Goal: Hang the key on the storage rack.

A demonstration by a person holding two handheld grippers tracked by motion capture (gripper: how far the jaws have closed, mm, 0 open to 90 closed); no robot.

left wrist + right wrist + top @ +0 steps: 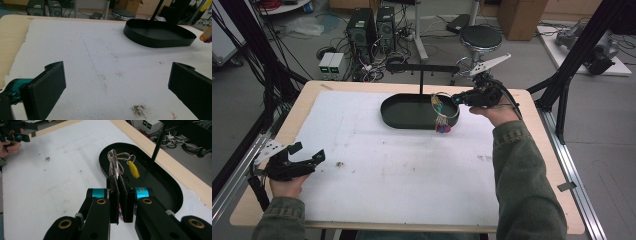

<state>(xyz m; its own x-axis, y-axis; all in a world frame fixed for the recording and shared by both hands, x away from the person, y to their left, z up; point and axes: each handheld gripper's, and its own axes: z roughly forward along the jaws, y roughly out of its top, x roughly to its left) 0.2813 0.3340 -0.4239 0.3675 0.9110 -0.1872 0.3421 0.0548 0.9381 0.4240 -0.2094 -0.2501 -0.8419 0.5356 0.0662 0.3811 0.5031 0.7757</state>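
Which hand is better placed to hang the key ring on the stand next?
Right. The right gripper is shut on the key ring above the tray, beside the stand; the left gripper rests open at the table's near edge.

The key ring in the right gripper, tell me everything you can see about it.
The key ring is a large loop of thin silvery wire, clamped between the shut fingers of the right gripper. A yellow tag hangs from it on a smaller ring, and in the high view teal, pink and purple pieces dangle below the loop. It hangs in the air over the near right rim of the black oval tray, touching nothing but the fingers as far as can be seen.
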